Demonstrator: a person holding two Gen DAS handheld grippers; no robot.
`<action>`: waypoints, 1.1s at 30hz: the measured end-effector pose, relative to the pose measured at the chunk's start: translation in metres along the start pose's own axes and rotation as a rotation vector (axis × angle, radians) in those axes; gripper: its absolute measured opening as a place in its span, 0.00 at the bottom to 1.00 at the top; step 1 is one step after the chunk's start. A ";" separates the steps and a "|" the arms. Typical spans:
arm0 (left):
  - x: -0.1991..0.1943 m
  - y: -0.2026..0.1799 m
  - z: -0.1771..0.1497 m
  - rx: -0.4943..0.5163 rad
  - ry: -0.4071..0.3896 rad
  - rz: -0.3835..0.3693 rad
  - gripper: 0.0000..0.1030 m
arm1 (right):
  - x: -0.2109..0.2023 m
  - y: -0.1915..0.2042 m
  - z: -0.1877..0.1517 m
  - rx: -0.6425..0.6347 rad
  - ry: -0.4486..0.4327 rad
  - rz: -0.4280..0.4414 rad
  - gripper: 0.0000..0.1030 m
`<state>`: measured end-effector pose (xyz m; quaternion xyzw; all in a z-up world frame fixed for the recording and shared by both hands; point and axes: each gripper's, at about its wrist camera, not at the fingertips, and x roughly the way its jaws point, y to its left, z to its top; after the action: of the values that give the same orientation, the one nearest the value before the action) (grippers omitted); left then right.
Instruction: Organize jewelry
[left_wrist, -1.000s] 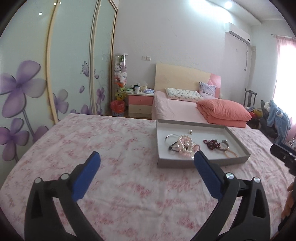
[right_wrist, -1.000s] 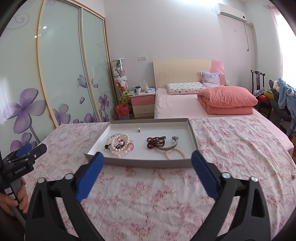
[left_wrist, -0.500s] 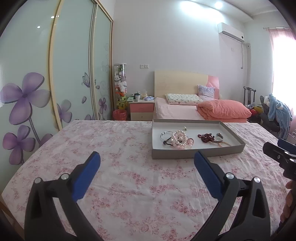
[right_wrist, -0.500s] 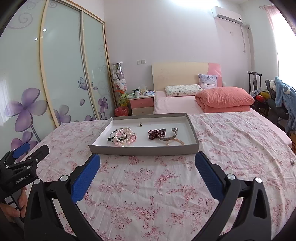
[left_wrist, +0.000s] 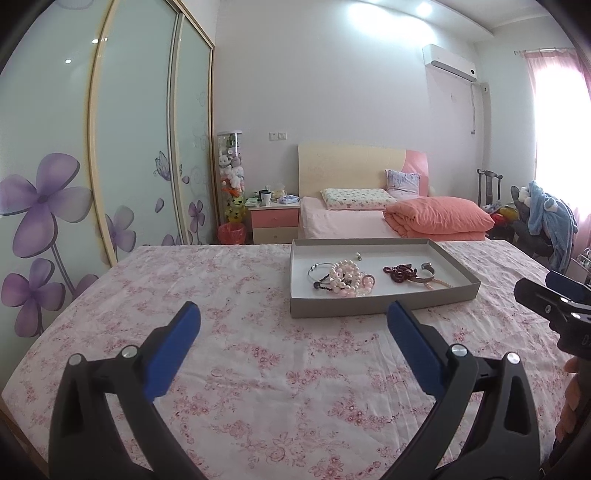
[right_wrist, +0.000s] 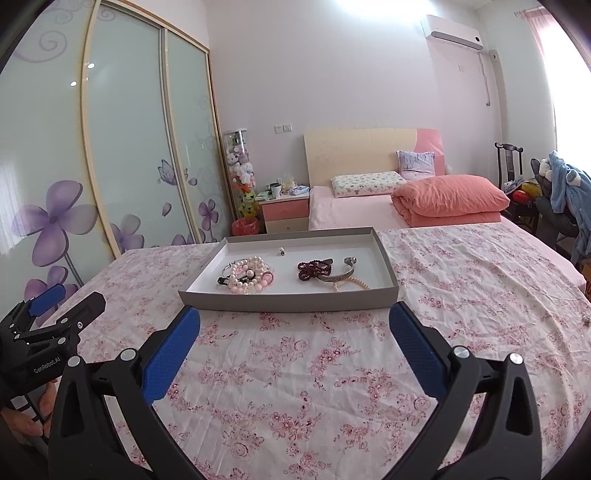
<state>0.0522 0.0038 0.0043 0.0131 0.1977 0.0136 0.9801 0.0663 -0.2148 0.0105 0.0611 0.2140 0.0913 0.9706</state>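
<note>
Left wrist view has my left tongs (left_wrist: 293, 323) spread wide and holding nothing, hanging over the floral cloth of the surface (left_wrist: 236, 362). At about one o'clock from them sits the grey tray (left_wrist: 384, 306), its near wall just beyond the blue tips. Inside, toward the left, I see a heap of pink and white pearl bracelets (left_wrist: 347, 278) lying against a silver bangle (left_wrist: 320, 268); toward the right a dark red bead strand (left_wrist: 400, 271) touches a metal cuff (left_wrist: 424, 275), with a thin pearl strand (left_wrist: 439, 284) beside it. A tiny ring (left_wrist: 357, 254) lies alone near the far wall.

From the right wrist view, my right tongs (right_wrist: 295, 325) are equally wide and empty, with the tray at twelve o'clock just past the tips. The left tongs show at nine o'clock there, well apart from the tray. Beyond, at twelve o'clock, is a bed (right_wrist: 354, 218) with a folded orange quilt (right_wrist: 448, 201).
</note>
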 end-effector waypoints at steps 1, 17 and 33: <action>0.001 -0.001 0.000 0.002 0.001 0.000 0.96 | 0.000 0.000 0.000 0.001 0.000 0.000 0.98; 0.007 -0.005 0.002 0.000 0.017 -0.014 0.96 | 0.001 0.001 -0.001 0.002 0.001 0.003 0.98; 0.011 -0.006 -0.001 -0.001 0.027 -0.015 0.96 | 0.002 0.001 -0.002 0.003 0.004 0.005 0.98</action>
<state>0.0621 -0.0020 -0.0010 0.0107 0.2111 0.0066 0.9774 0.0674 -0.2134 0.0080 0.0629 0.2158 0.0933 0.9699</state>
